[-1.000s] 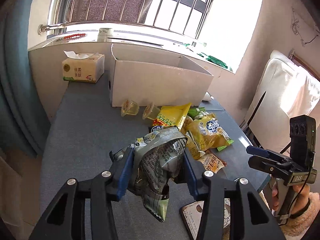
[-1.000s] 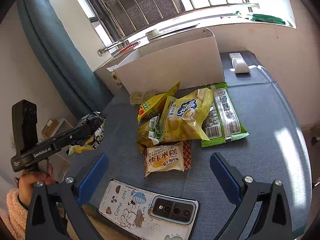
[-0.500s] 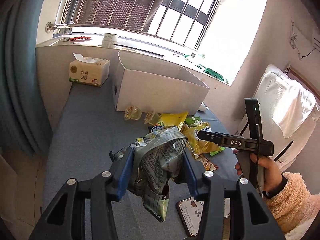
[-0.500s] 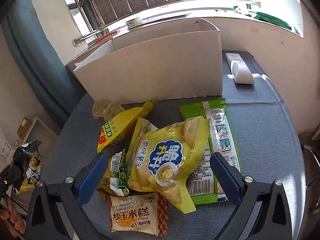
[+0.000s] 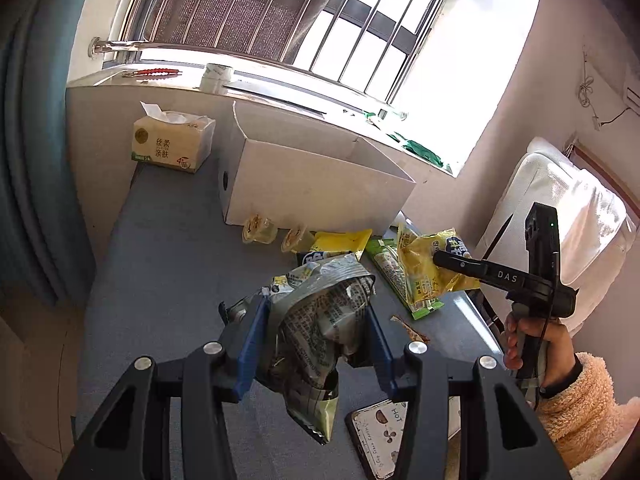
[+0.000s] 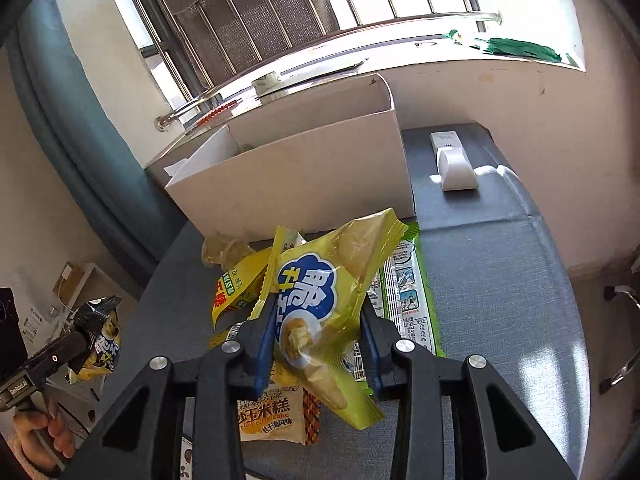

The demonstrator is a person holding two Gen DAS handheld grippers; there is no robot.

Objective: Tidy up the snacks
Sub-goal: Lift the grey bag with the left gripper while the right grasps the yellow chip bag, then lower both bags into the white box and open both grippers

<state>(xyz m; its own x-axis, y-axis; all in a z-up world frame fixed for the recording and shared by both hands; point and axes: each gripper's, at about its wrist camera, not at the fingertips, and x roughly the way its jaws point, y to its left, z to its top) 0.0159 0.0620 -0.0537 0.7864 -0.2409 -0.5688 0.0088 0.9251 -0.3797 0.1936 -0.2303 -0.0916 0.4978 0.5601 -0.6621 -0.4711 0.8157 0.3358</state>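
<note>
Left gripper point(image 5: 316, 332) clamped on crumpled silver-grey foil snack bag point(image 5: 320, 332), held above grey table point(image 5: 160, 280). Right gripper point(image 6: 320, 340) pinching yellow plastic chip bag with blue logo point(image 6: 324, 292), lifted over snack pile. Open white cardboard box point(image 6: 296, 176) at 12 o'clock, behind green flat snack packet point(image 6: 412, 292).

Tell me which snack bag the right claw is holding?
The yellow bag with the blue cloud logo, pinched in the right claw. The green packet and corn cake pack lie on the table.
</note>
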